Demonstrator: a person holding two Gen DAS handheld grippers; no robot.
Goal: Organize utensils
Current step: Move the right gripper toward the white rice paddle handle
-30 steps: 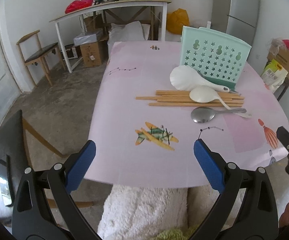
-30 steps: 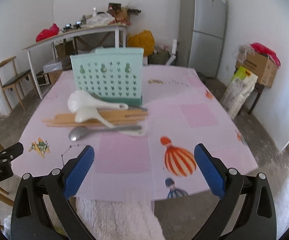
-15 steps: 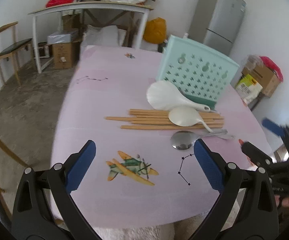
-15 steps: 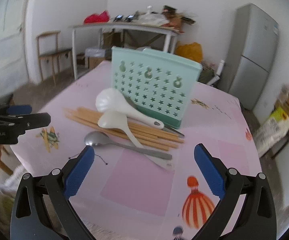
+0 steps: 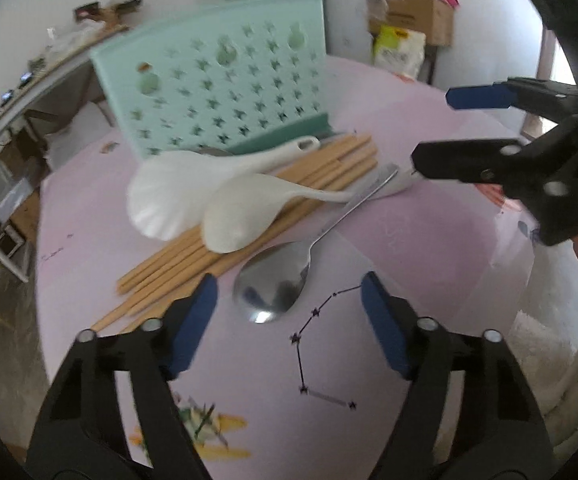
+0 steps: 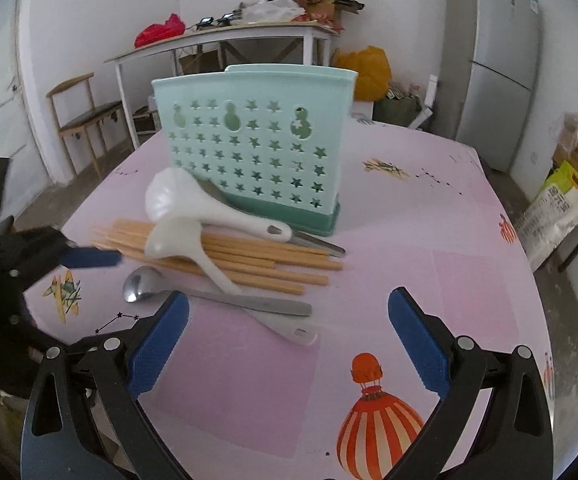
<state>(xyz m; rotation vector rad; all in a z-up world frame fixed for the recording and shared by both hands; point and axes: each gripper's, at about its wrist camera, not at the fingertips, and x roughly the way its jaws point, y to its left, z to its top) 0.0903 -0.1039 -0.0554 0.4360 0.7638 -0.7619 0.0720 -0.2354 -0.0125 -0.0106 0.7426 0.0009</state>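
A mint-green utensil holder point(image 6: 253, 148) with star holes stands upright on the pink table point(image 6: 429, 248). In front of it lie two white spoons point(image 6: 193, 204), several wooden chopsticks point(image 6: 257, 258) and a metal spoon point(image 6: 145, 284). In the left wrist view the holder point(image 5: 217, 76), the white spoons point(image 5: 193, 196), the chopsticks point(image 5: 177, 268) and the metal spoon point(image 5: 277, 288) are close ahead. My left gripper point(image 5: 289, 320) is open and empty just short of the metal spoon's bowl. My right gripper point(image 6: 289, 344) is open and empty, near the spoon's handle.
A refrigerator point(image 6: 489, 64) stands at the back right, a cluttered white table point(image 6: 225, 36) and a wooden chair point(image 6: 85, 120) at the back left. Boxes and a sack point(image 6: 561, 200) sit right of the table. The right gripper shows in the left wrist view point(image 5: 465, 132).
Both grippers have moved in toward the utensil pile. The left one swung right and now sits close to the metal spoon. Both stayed open.
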